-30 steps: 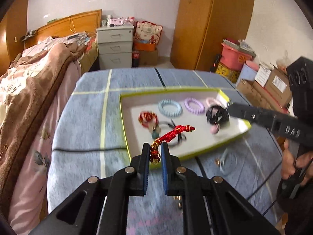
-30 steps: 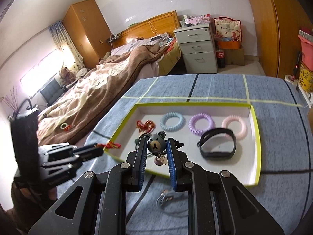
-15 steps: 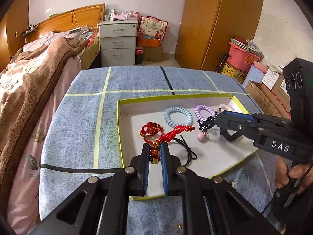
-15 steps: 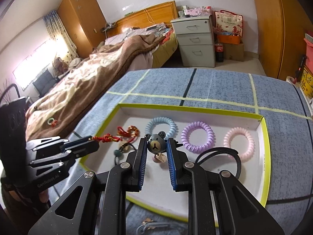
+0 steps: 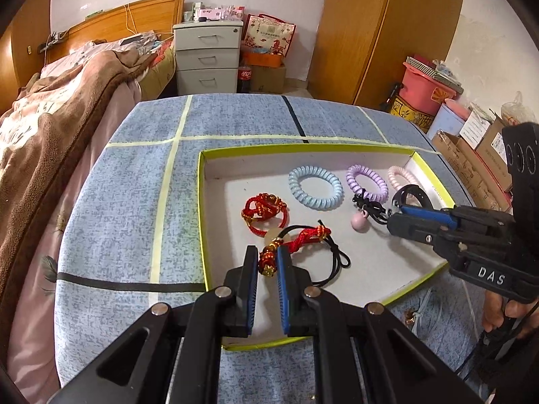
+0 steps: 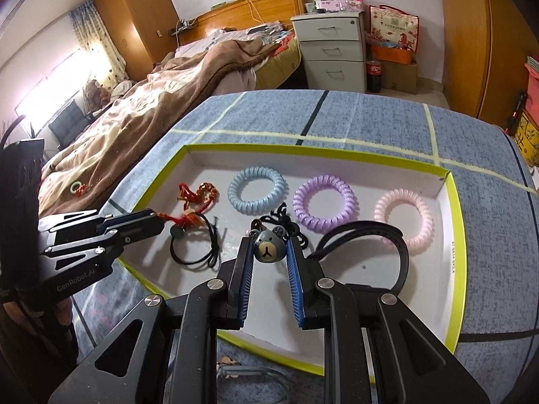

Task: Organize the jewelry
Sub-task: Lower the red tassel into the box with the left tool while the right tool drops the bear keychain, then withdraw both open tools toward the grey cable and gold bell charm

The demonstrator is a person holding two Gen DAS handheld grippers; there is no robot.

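The jaws of the left gripper (image 5: 267, 264) are closed on the gold-beaded end of a red knotted cord bracelet (image 5: 305, 239), whose free length reaches out over the white floor of the tray (image 5: 370, 149). The jaws of the right gripper (image 6: 269, 252) are closed on a small bear-head charm (image 6: 267, 248); its black cord trails ahead of the fingertips, and in the left wrist view a pink bead (image 5: 358, 223) hangs from that bunch just above the tray floor.

The tray, edged in yellow-green, sits on a blue-grey tabletop (image 5: 134, 202) crossed by pale tape lines. Along the tray's far edge lie three spiral hair ties in a row: a light blue tie (image 6: 257, 190) toward the left, a purple tie (image 6: 325, 203) in the middle and a pink tie (image 6: 404, 220) near the far right corner. A red and gold bracelet (image 5: 264, 210) lies toward the tray's left edge, just beside the light blue tie. A black elastic hair tie (image 6: 195, 247) rests near the left edge, under the cord held by the left gripper. A black band (image 6: 374, 235) curves along the floor beside the pink tie, partly behind the right gripper. On the tabletop outside the tray's near edge lies a thin clear cord with small gold pieces (image 6: 232, 370).
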